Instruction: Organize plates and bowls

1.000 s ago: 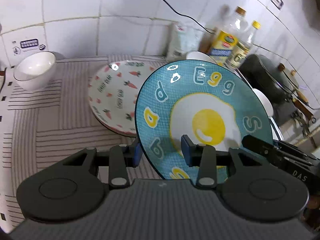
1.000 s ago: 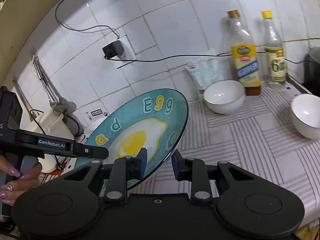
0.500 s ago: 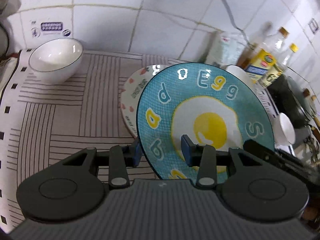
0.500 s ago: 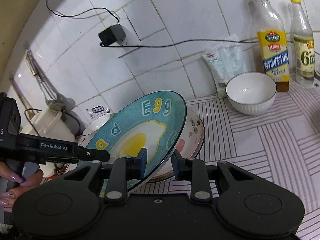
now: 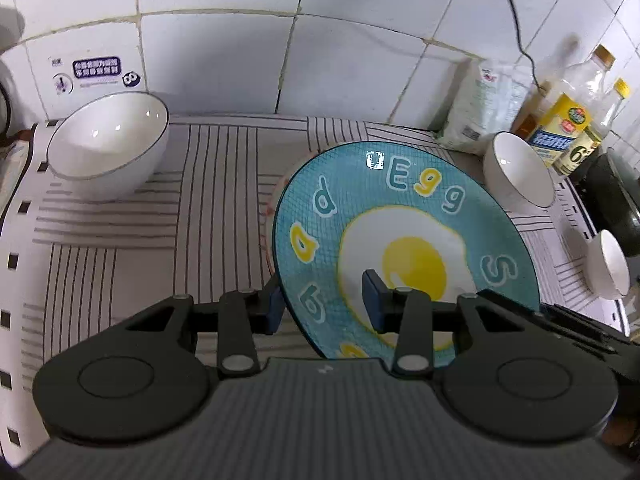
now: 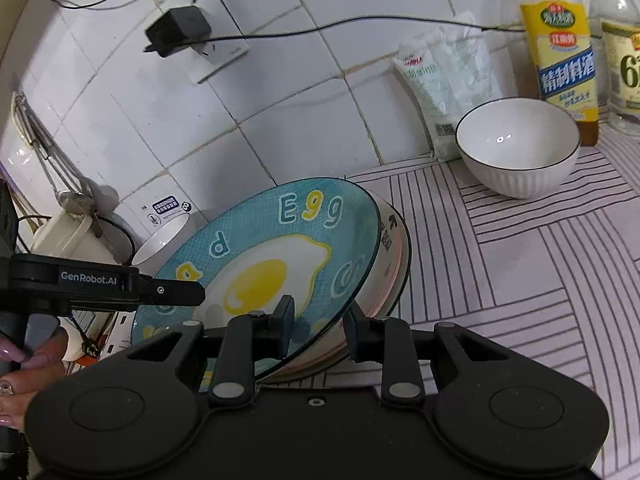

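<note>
Both grippers, left (image 5: pixel 325 306) and right (image 6: pixel 319 328), clamp blue plate (image 5: pixel 404 248) | lettering "Egg" | left gripper marked "GenRobot.AI"

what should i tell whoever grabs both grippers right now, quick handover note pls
Left gripper: fingers straddle the near rim of the blue egg plate, apparently gripping it.
Right gripper: astride the same plate's opposite rim; grip not clear.
Egg plate: tilted, held over the carrot-print plate on the striped mat; whether it touches yet is unclear.
Bowls: three white ones apart on the mat, one at back left, one by the bottles, one at the right edge.
Done: egg plate brought to the stack.
Left: lower it flat, release, then gather the bowls.
</note>
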### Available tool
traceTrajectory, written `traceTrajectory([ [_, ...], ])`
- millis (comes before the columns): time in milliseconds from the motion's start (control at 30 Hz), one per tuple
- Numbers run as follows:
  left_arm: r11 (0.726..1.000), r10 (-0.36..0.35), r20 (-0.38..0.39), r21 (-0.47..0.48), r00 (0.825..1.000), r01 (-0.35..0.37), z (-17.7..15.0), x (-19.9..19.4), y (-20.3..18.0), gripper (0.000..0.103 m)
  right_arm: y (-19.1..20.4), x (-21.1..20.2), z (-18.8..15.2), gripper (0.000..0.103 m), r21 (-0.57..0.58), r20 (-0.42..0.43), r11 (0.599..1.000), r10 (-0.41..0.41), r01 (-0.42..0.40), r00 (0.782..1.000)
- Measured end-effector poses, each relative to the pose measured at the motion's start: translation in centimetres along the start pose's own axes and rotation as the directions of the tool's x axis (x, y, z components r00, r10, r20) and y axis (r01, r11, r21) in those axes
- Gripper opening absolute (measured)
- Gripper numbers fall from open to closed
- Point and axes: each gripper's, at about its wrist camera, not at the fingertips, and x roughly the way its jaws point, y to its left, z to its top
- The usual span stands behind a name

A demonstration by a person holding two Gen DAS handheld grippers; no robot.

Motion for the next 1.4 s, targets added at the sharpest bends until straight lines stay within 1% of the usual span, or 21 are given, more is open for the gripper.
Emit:
traceTrajectory([
  [133,0.999,0.023,-0.015,0.023,1.0,-0.022,0.5,1.2,0.0,0.038,0.3,1.2,0.7,0.031,-0.011,-0.007,1.0,-0.023,0.023,1.0],
  [200,1.0,-0.003,-0.026,-0.004,1.0,0.003,0.7,1.7,0.5,0.038,0.9,1.5,1.3,0.032,-0.05,0.002,0.997,-0.057,0.057,0.998],
  [267,0.999,-0.03,-0.031,-0.04,0.999,0.029,0.8,2.0,1.0,0.038,1.0,1.6,1.9,0.031,-0.075,0.005,0.995,-0.062,0.062,0.998],
  [400,1.0,-0.017,-0.037,-0.016,0.999,0.017,0.6,2.3,0.4,0.038,0.7,2.0,2.3,0.031,-0.074,-0.007,0.994,-0.078,0.077,0.997],
  [500,1.0,-0.027,-0.055,-0.012,0.998,0.027,0.6,2.6,0.2,0.038,0.5,2.0,2.2,0.031,-0.068,-0.002,0.992,-0.103,0.103,0.995],
  [667,1.0,0.001,-0.058,0.005,0.998,0.0,0.5,2.7,-0.4,0.038,0.0,2.6,2.3,0.032,-0.042,-0.014,0.993,-0.108,0.107,0.994],
  [833,1.0,0.004,-0.067,-0.02,0.998,-0.005,0.6,2.8,-0.4,0.038,0.2,2.5,2.2,0.032,-0.051,-0.005,0.992,-0.117,0.117,0.993],
  [1067,0.998,0.019,-0.103,-0.055,0.995,-0.025,0.5,2.5,-0.7,0.038,0.2,1.8,1.8,0.032,-0.052,0.012,0.991,-0.119,0.12,0.993],
  [1167,0.997,0.026,-0.131,-0.064,0.991,-0.035,0.8,2.4,-0.8,0.038,0.5,1.5,1.7,0.032,-0.075,0.019,0.988,-0.132,0.133,0.991],
  [1233,0.998,0.044,-0.151,-0.047,0.988,-0.051,1.0,2.4,-1.2,0.037,0.6,1.4,1.6,0.032,-0.097,0.025,0.985,-0.144,0.146,0.989],
  [1333,0.997,0.082,-0.17,0.006,0.982,-0.082,0.9,2.6,-2.3,0.036,0.8,1.4,1.4,0.032,-0.133,0.033,0.973,-0.185,0.188,0.982],
  [1400,0.994,0.107,-0.161,0.034,0.981,-0.103,0.7,2.7,-2.7,0.036,0.5,1.3,1.1,0.031,-0.121,0.04,0.976,-0.18,0.183,0.983],
])
